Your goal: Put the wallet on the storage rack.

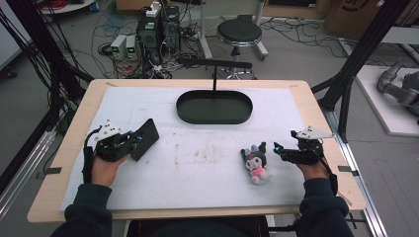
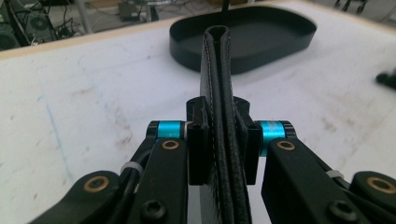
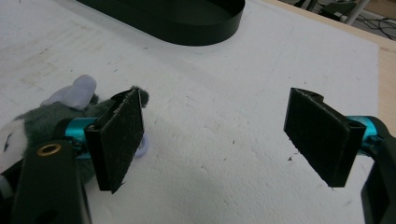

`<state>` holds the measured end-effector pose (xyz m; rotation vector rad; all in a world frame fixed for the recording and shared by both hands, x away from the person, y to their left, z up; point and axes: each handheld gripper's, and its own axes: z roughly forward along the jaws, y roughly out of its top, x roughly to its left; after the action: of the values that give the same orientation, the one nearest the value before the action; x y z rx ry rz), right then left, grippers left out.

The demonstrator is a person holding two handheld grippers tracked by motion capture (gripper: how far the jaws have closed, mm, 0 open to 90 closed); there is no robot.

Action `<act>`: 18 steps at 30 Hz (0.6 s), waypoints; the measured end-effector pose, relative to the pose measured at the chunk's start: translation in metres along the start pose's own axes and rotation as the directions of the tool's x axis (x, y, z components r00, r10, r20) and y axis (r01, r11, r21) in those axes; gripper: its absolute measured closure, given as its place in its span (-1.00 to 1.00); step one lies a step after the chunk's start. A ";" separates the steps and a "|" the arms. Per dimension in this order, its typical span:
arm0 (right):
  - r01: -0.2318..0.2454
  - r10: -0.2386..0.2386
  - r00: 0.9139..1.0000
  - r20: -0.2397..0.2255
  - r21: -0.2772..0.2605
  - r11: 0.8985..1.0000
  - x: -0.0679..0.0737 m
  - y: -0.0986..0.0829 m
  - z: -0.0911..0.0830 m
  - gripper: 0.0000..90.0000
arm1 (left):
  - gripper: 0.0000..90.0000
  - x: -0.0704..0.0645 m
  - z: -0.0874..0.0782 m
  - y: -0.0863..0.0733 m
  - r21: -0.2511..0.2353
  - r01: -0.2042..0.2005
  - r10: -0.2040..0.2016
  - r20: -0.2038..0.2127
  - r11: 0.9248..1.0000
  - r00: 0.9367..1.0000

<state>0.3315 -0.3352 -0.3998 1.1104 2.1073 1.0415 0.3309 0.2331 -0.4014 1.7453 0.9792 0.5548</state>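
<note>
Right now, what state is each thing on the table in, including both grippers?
Left gripper: shut on the black wallet.
Black wallet: closed, held on edge.
Right gripper: open, holding nothing.
Plush toy: lying free on the mat.
Black tray: empty.

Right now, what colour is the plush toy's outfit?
Pink, on the plush toy, which has a dark hood and pale face; the high view shows it best.

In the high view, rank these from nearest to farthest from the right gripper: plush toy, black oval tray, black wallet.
1. The plush toy, on the white mat just to the left of the right gripper.
2. The black oval tray, farther up the table near its middle.
3. The black wallet, across the mat, clamped in the left gripper.
</note>
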 end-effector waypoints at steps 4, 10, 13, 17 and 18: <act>-0.003 0.003 1.000 0.000 -0.001 1.000 -0.001 0.000 0.000 -0.55 | 0.73 -0.002 0.005 0.010 -0.034 0.011 -0.010 0.021 0.999 1.000; -0.009 0.009 1.000 -0.004 -0.008 1.000 -0.003 0.000 0.001 -0.55 | 0.73 -0.006 0.023 0.040 -0.091 0.020 -0.015 0.058 0.996 0.998; -0.012 0.012 1.000 -0.008 -0.008 1.000 -0.004 0.001 0.002 -0.55 | 0.73 -0.011 0.037 0.058 -0.096 -0.017 0.025 0.081 0.995 0.996; -0.019 0.019 1.000 -0.010 -0.019 1.000 -0.005 0.001 0.001 -0.55 | 0.73 -0.016 0.061 0.079 -0.105 -0.044 0.055 0.104 0.993 0.993; -0.020 0.020 1.000 -0.011 -0.021 1.000 -0.005 0.001 0.001 -0.55 | 0.73 -0.018 0.076 0.087 -0.088 -0.062 0.072 0.112 0.994 0.991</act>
<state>0.3354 -0.3387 -0.3986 1.1198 2.0932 1.0787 0.4078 0.1632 -0.3481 1.7202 0.8080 0.5244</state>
